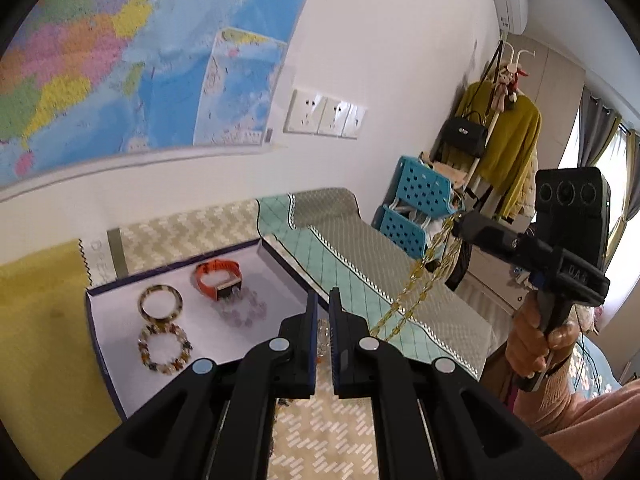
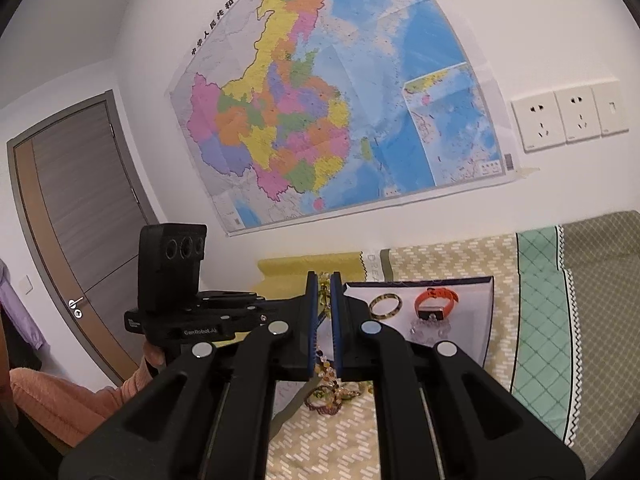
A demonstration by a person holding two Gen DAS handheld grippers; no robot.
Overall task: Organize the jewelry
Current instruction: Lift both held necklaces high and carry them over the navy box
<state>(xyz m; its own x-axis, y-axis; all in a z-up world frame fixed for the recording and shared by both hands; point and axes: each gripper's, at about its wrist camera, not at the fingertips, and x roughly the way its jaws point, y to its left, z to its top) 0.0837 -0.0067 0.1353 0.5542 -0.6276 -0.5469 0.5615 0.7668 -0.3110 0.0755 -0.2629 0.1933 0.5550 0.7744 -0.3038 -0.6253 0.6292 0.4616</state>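
Note:
A shallow white box (image 1: 248, 276) with a dark rim lies on the patterned cloth. In it are an orange watch (image 1: 218, 278), a tortoiseshell bangle (image 1: 160, 300), a multicolour bead bracelet (image 1: 164, 348) and a pale clear bead bracelet (image 1: 244, 308). My right gripper (image 1: 460, 226) is raised at the right and shut on a yellow chain necklace (image 1: 416, 284), which hangs down to the cloth. My left gripper (image 1: 324, 300) hovers at the box's near right corner, jaws nearly closed; whether it grips the beads showing in the gap is unclear. In the right wrist view, my right gripper (image 2: 325, 280) has the chain between its jaws, above a pile of bead bracelets (image 2: 332, 392).
A yellow cloth (image 1: 44, 320) lies left of the box, a green and grey quilted cover (image 1: 352, 248) to its right. Blue plastic baskets (image 1: 416, 196) and a coat rack with a yellow sweater (image 1: 508, 140) stand beyond. The wall with a map (image 2: 328, 112) is behind.

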